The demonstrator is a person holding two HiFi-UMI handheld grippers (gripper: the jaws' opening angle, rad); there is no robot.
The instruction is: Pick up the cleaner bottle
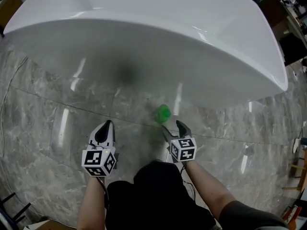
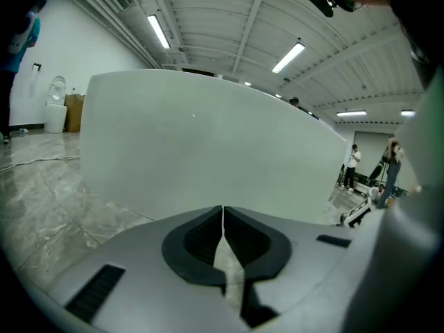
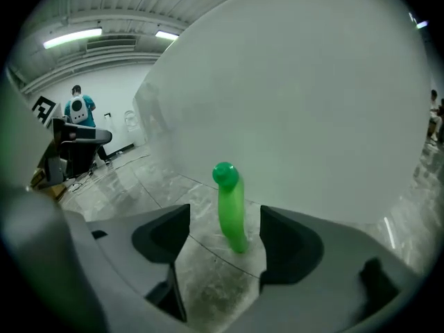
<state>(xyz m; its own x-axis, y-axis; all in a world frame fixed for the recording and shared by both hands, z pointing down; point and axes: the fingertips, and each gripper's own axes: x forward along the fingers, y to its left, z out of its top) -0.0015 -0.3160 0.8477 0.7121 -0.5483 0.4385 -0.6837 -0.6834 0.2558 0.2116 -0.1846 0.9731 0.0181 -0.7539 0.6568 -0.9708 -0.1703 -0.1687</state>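
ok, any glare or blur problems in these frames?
Head view: strip-light glare streaks the marble floor, dark shadow on the tub, strong fisheye bend. Right gripper view: cleaner bottle sharp, edges vignetted, green smear lower left. Left gripper view: clean, evenly lit.

A large white tub [image 1: 144, 37] fills the upper frame, standing on a glossy grey marble floor [image 1: 43, 143]. Strip lights [image 2: 158, 30] line the ribbed ceiling [image 2: 208, 12] at upper centre; people [image 2: 353, 164] stand far right.
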